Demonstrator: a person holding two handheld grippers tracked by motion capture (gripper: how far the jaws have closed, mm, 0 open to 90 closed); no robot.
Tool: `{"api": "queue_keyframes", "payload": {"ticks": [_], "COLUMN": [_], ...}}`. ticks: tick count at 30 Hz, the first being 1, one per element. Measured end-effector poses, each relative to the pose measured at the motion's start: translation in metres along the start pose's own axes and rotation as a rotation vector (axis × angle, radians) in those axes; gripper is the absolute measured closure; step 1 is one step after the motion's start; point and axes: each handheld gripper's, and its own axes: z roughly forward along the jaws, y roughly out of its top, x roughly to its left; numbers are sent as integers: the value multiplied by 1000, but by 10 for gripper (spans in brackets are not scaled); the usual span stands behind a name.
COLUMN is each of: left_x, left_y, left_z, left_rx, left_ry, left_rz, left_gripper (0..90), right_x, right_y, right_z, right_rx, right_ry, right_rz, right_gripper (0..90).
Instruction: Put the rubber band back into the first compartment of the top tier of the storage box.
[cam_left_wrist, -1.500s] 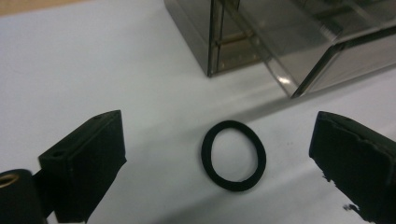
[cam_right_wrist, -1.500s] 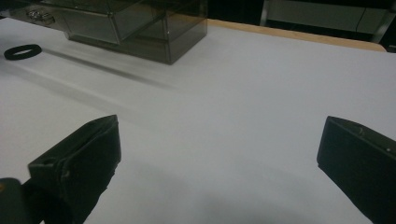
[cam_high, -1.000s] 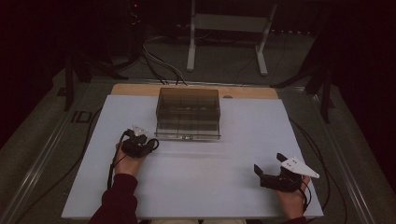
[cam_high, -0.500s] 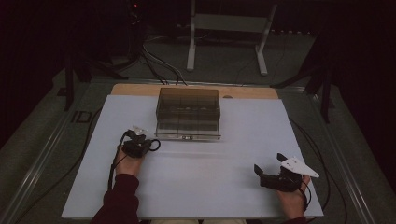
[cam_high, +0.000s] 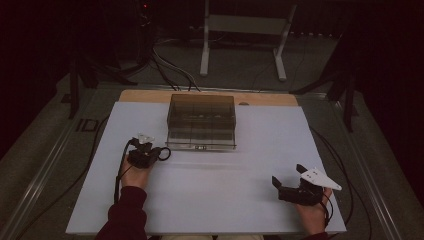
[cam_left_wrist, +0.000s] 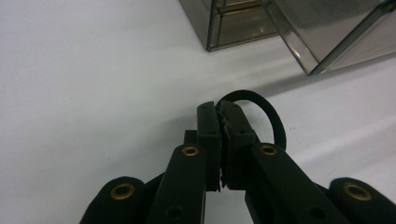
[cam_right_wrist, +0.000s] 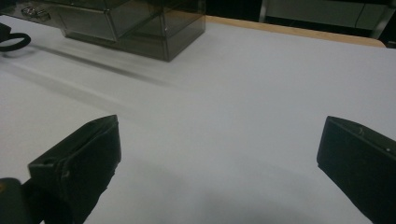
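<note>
A smoky see-through box (cam_high: 202, 122) stands at the back middle of the white table (cam_high: 210, 200), its small metal latch facing me. My left gripper (cam_high: 156, 152) is just off the box's front left corner, shut on a thin black ring (cam_high: 164, 154). In the left gripper view the jaws are pressed together (cam_left_wrist: 219, 112) and the ring (cam_left_wrist: 276, 126) loops out to their right, with the box (cam_left_wrist: 243, 23) beyond. My right gripper (cam_high: 287, 175) rests open near the front right, nothing between its jaws (cam_right_wrist: 219, 154). From there the box (cam_right_wrist: 135, 23) and the ring (cam_right_wrist: 14, 41) lie far off.
A wooden strip (cam_high: 270, 99) runs along the table's far edge. Black cables (cam_high: 120, 170) trail from both grippers across the table. A white stand (cam_high: 242, 37) is on the floor behind the table.
The left gripper with the ring has drifted only very slightly. The right gripper has stayed where it was, still open.
</note>
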Motion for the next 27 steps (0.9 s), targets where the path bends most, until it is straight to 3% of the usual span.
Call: {"api": "queue_keyframes", "payload": {"ticks": [27], "left_x": [8], "left_y": [10], "left_z": [-21], "left_rx": [-58], "left_ry": [-5], "left_rz": [-12], "left_gripper": [888], "right_x": [1], "right_y": [0], "right_z": [-1], "right_rx": [-5], "right_ry": [-4], "right_rz": [3], "right_gripper": [0]}}
